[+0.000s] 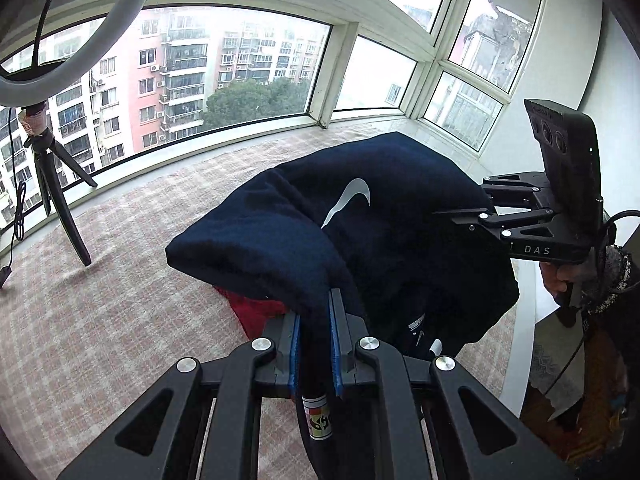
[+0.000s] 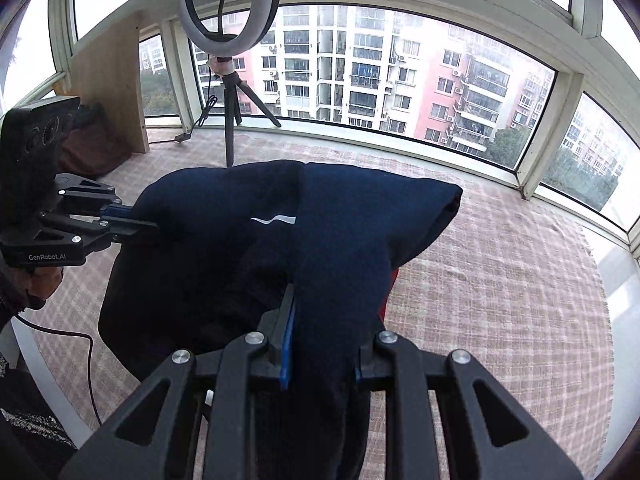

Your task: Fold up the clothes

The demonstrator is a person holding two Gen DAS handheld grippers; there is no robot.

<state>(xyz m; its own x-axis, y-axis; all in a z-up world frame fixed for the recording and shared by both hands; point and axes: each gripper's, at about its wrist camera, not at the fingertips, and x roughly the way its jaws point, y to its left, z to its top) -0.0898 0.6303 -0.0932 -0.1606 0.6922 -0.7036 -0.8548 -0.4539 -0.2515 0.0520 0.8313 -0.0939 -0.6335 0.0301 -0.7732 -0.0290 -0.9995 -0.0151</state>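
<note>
A navy sweatshirt (image 1: 400,220) with a white swoosh logo is lifted off the mat and hangs bunched between both grippers. My left gripper (image 1: 314,312) is shut on one fold of it, blue pads (image 1: 295,344) pressing the cloth, and a small label dangles below. In the right wrist view the left gripper (image 2: 154,225) pinches the sweatshirt (image 2: 352,232) from the left. My right gripper (image 2: 324,312) is shut on another fold; it also shows at the right (image 1: 440,213), held by a hand. A red garment (image 1: 256,312) lies under the sweatshirt, mostly hidden.
A pink checked mat (image 1: 120,300) covers the bay-window floor. A ring light on a black tripod (image 2: 230,120) stands near the glass, its cable trailing on the mat. A wooden panel (image 2: 112,80) and a brown cushion sit at the far left corner.
</note>
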